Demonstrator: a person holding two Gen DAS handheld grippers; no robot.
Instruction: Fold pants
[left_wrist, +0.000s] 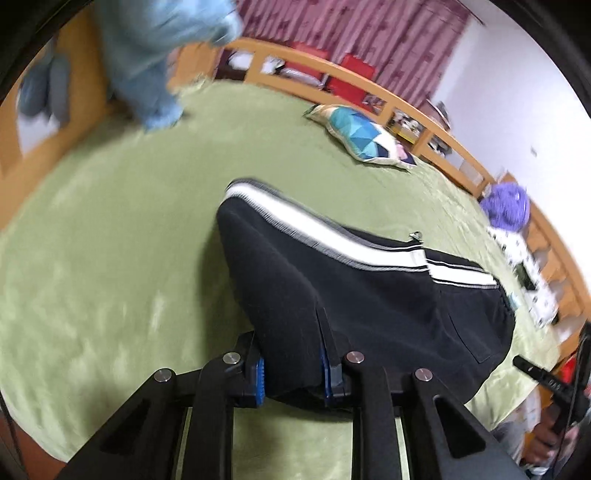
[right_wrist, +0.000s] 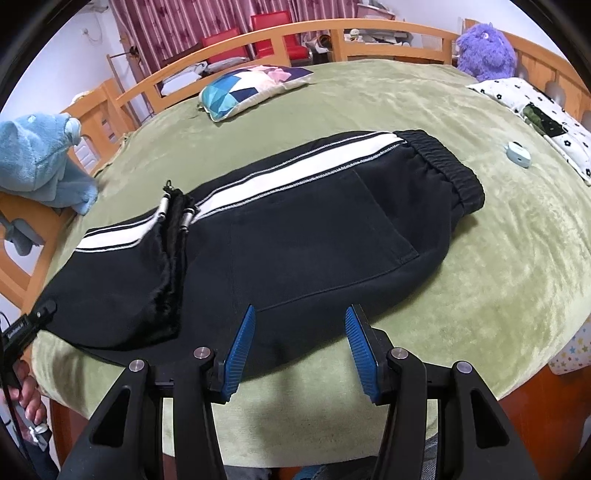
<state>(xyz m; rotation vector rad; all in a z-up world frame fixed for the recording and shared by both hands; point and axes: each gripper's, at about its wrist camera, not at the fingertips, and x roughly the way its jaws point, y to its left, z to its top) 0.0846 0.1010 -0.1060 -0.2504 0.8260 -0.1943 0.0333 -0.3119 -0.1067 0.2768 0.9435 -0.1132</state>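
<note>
Black pants with a white side stripe lie folded lengthwise on the green bedspread, waistband to the right. In the left wrist view the pants are lifted at the near end. My left gripper is shut on a bunched fold of the pants fabric. My right gripper is open and empty, hovering just above the near edge of the pants. Its blue pads stand wide apart. The left gripper's tip shows at the left edge of the right wrist view, on the leg end.
A patterned cushion lies at the back of the bed. A blue plush toy sits at the left edge, a purple plush at the back right. A small blue case and a flowered pillow lie right. A wooden rail surrounds the bed.
</note>
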